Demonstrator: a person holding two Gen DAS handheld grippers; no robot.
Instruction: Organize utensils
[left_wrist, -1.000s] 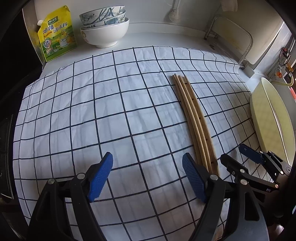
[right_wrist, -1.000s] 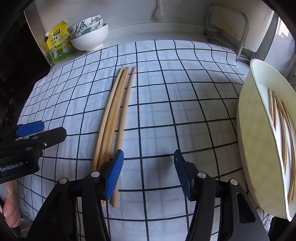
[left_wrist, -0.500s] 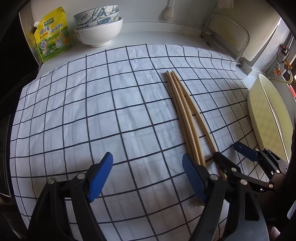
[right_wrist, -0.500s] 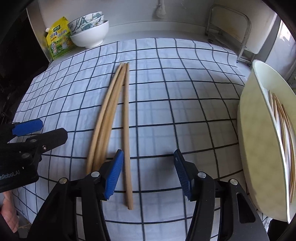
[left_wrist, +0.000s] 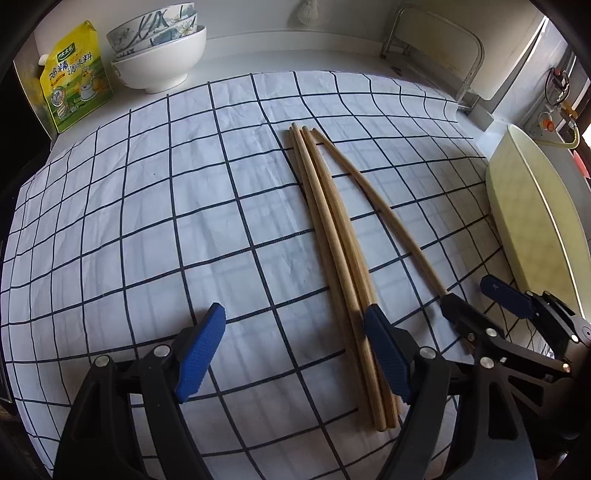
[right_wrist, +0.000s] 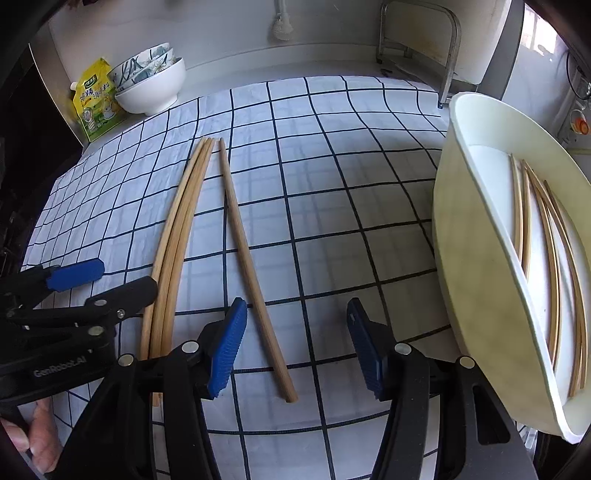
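Chopsticks of pale wood lie on the white cloth with a dark blue grid (right_wrist: 369, 206), beside the cream oval plastic tray (right_wrist: 476, 266) at its right edge, which already holds what look like five more thin sticks (right_wrist: 550, 258). Three long chopsticks (right_wrist: 173, 236) lie bundled together, and a single chopstick (right_wrist: 251, 273) is splayed off to their right. The right gripper (right_wrist: 297, 345) straddles the single chopstick's near end with blue pads wide apart, gripping nothing, and the left gripper (left_wrist: 291, 347) hangs equally agape and empty by the bundle.
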